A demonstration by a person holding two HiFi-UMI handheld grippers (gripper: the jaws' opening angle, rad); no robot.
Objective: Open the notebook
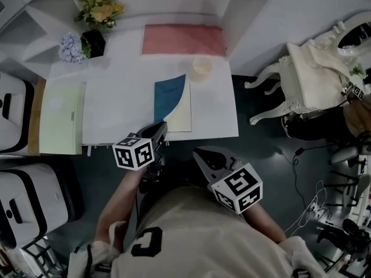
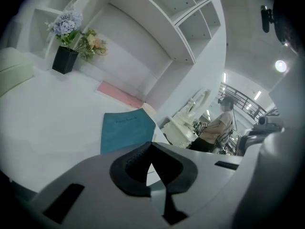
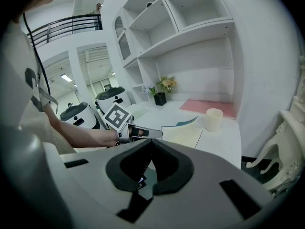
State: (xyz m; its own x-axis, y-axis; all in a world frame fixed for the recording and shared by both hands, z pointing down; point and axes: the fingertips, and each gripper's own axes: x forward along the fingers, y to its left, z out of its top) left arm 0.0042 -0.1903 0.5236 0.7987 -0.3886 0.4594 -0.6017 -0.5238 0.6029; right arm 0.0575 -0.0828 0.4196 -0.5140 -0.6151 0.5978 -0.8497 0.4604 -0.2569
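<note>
The notebook [image 1: 181, 113] lies on the white table [image 1: 116, 97] near its front edge. Its blue cover [image 1: 169, 96] is bent up and to the left, baring a cream page. My left gripper [image 1: 163, 126] is at the notebook's near left corner, shut on the cover's lower corner. In the left gripper view the titled cover [image 2: 125, 131] runs down into the closed jaws of the left gripper [image 2: 151, 145]. My right gripper [image 1: 200, 153] hangs off the table in front of its edge, shut and empty. In the right gripper view the right gripper [image 3: 151, 142] points at the raised cover [image 3: 189, 121].
A cream cup [image 1: 202, 67] stands behind the notebook, a pink mat [image 1: 182, 39] behind that. Flowers in a black pot [image 1: 94, 41] are at the back left. A pale green pad [image 1: 59, 117] lies left. White appliances [image 1: 26, 204] stand left, an ornate chair [image 1: 313, 77] right.
</note>
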